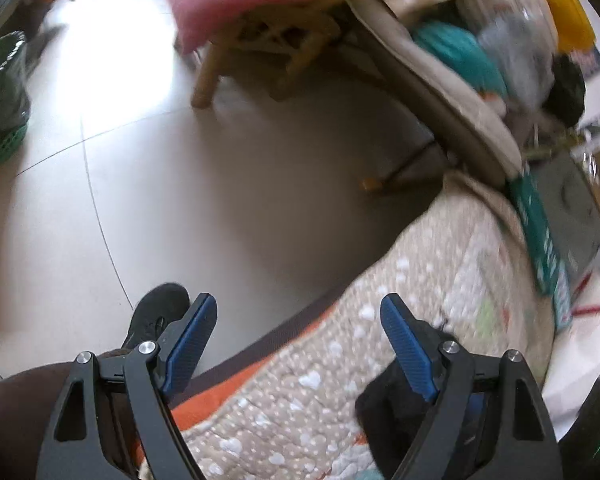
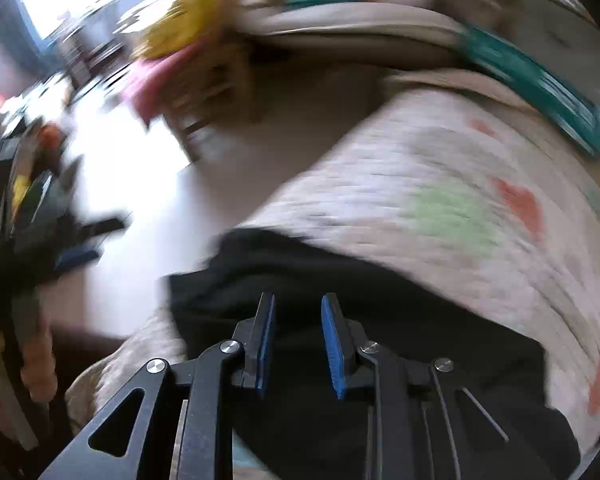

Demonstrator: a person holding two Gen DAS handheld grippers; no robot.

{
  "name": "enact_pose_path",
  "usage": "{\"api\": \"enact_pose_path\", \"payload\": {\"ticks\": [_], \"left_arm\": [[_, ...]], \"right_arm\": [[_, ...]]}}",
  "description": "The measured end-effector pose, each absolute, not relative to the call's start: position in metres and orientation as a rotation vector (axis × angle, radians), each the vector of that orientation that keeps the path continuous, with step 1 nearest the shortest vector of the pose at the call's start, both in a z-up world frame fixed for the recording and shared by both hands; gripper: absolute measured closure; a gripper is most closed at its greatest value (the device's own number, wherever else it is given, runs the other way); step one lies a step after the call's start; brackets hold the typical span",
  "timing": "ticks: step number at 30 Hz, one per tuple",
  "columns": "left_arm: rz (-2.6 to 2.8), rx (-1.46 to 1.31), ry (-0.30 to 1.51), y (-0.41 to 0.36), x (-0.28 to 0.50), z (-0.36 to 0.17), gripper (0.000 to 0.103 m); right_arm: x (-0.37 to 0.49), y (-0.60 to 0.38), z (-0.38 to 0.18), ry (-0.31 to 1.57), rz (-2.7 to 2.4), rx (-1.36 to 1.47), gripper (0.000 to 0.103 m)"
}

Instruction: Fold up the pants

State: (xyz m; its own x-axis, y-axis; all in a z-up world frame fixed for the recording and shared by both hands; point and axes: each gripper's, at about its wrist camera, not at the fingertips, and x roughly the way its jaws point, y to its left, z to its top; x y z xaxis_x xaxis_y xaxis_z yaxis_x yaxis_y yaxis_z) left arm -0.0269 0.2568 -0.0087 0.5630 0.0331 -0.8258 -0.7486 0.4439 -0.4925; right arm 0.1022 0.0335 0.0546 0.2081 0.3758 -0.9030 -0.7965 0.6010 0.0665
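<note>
Black pants [image 2: 380,320] lie rumpled in a dark heap on a heart-patterned quilt [image 2: 440,168]. The right gripper [image 2: 298,308] hangs over them, fingers narrowly parted and empty; the left gripper [image 1: 298,308] gapes wide over the quilt's edge.

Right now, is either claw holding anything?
No. The left claw gapes empty over the quilt; the right claw hangs over the black pants, gripping nothing.
</note>
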Motion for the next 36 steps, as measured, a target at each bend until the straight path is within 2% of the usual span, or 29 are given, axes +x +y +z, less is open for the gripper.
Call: {"api": "enact_pose_path", "payload": {"ticks": [1,3,4,5,7,8,9,10,12,15,18,20,24,29,36], "left_arm": [[0.573,-1.011,0.830,0.262,-0.031,-0.005,0.019],[0.582,-1.024,0.801,0.268,-0.036,0.000,0.019],[0.585,-1.029,0.788,0.271,-0.039,0.003,0.019],[0.586,-1.032,0.782,0.273,-0.040,0.004,0.019],[0.582,-1.040,0.773,0.275,-0.042,0.006,0.019],[0.578,-1.045,0.771,0.276,-0.043,0.006,0.019],[0.576,-1.050,0.769,0.275,-0.043,0.006,0.019],[0.573,-1.057,0.767,0.275,-0.043,0.007,0.019],[0.576,-1.065,0.759,0.276,-0.047,0.008,0.019],[0.599,-1.071,0.741,0.281,-0.052,0.010,0.019],[0.622,-1.073,0.730,0.284,-0.055,0.010,0.019],[0.625,-1.071,0.735,0.284,-0.054,0.008,0.019],[0.616,-1.051,0.768,0.279,-0.047,0.003,0.019],[0.495,-1.003,0.835,0.254,-0.022,-0.004,0.019],[0.376,-0.902,0.922,0.212,0.002,-0.011,0.019]], "right_arm": [[0.089,0.045,0.053,1.060,0.888,-0.505,0.077],[0.059,0.071,0.045,1.011,0.955,-0.629,0.060],[0.049,0.078,0.041,0.988,0.979,-0.683,0.038],[0.034,0.088,0.035,0.939,0.986,-0.762,0.027],[0.014,0.098,0.024,0.830,0.966,-0.911,0.028],[0.005,0.103,0.015,0.786,0.942,-0.995,0.036],[0.006,0.106,0.004,0.789,0.911,-1.054,0.055],[0.007,0.110,-0.004,0.817,0.883,-1.088,0.091],[0.015,0.113,-0.010,0.878,0.851,-1.051,0.091],[0.035,0.116,0.009,0.947,0.846,-0.853,0.092],[0.044,0.120,0.018,0.984,0.861,-0.706,0.081],[0.046,0.124,0.020,1.062,0.919,-0.611,0.062],[0.047,0.114,0.043,1.064,0.973,-0.497,0.055],[0.077,0.039,0.076,1.032,0.803,-0.374,0.051],[0.103,-0.145,0.086,1.067,0.405,-0.242,0.051]]}}
